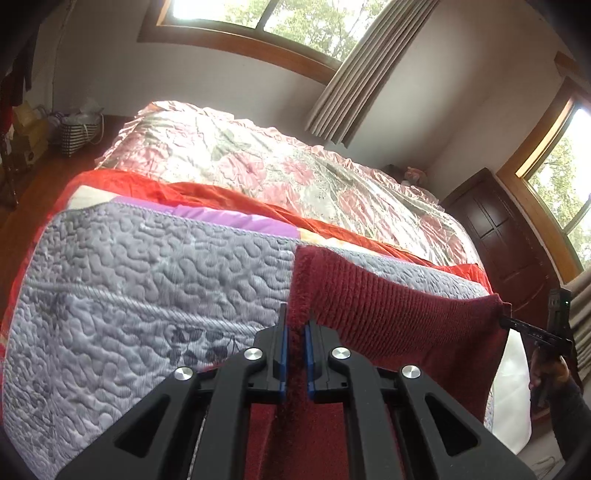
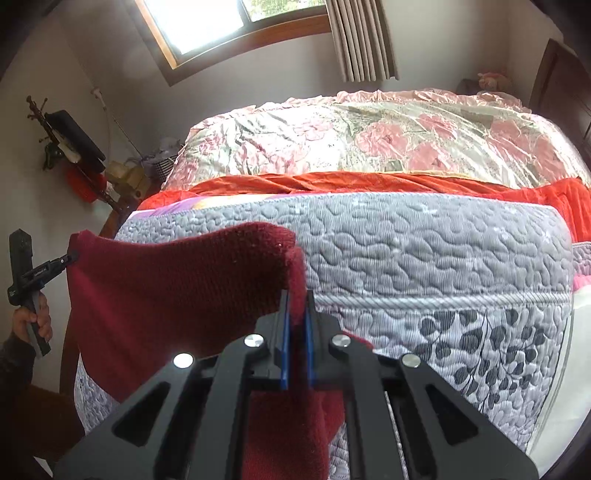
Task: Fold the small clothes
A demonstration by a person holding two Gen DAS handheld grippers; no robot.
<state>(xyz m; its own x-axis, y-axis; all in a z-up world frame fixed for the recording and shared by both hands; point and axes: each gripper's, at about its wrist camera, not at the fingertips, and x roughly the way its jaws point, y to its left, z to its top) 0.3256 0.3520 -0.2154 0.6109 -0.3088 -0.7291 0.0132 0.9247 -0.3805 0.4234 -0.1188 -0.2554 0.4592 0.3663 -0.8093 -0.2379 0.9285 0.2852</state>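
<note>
Dark red knit garment [image 1: 399, 314] held up in the air in front of the bed [image 1: 155, 280], stretched between both tongs, lower part hanging slack toward the bed's near side.

Left tongs [image 1: 295, 332] closed down on one upper corner of garment; blue pads [image 1: 283, 354] pressing fuzzy red fabric between them, only a narrow cloth-filled slot left. Seen also from right wrist view at far left [image 2: 72, 256], pinching the other top corner, gripped by a hand [image 2: 35, 317].

Right tongs [image 2: 296, 325] likewise clamped on a bunched fold of the same garment, cloth spilling below the pads. In left wrist view, right tongs [image 1: 504, 320] at far right, tips biting the garment's corner, hand [image 1: 550, 373] below.

Bed behind garment: grey quilted cover [image 2: 424, 251] nearest, orange-red blanket [image 2: 332, 182] beyond it, pink floral spread [image 2: 369, 136] farther back. Curtain [image 1: 369, 66] and window [image 2: 207, 26] above the far side of the bed.
</note>
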